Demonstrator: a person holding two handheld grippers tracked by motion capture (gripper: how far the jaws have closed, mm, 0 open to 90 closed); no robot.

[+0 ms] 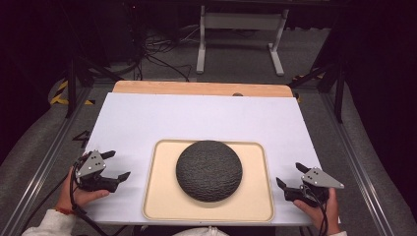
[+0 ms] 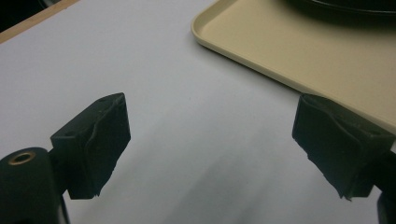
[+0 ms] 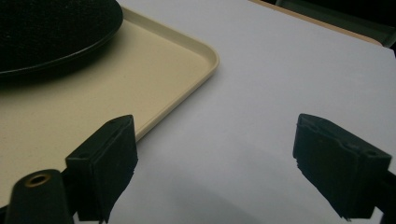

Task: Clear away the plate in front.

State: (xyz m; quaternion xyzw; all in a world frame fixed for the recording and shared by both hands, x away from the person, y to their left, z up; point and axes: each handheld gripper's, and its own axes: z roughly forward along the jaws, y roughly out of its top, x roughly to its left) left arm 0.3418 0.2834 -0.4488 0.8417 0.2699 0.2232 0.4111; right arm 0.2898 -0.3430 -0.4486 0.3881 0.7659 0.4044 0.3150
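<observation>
In the high view a beige tray (image 1: 208, 206) lies on the white-covered counter (image 1: 196, 115), toward the person's side of it, and a dark, rough-textured dome (image 1: 209, 170), which may be an upturned bowl or a lid, sits near the middle of the tray; the left gripper (image 1: 114, 165) rests on the counter to the left of the tray and apart from its rim, jaws spread and empty, and the right gripper (image 1: 290, 175) sits to the right of the tray, just off its edge, likewise wide open with nothing between the jaws; neither one touches the dome, so the handling appears not yet begun; in the left gripper view the open jaws frame bare counter (image 2: 177, 121), with the tray's rim (image 2: 219, 44) ahead and to the right and the dome's dark edge (image 2: 341, 5) farther in on the tray; in the right gripper view one jaw hangs over the tray's near edge (image 3: 187, 86) and the other over the counter, and the dome (image 3: 51, 28) stands well in on the tray; judged from this, everything is left to do: reaching in, closing on the dome, and lifting or moving it.
</observation>
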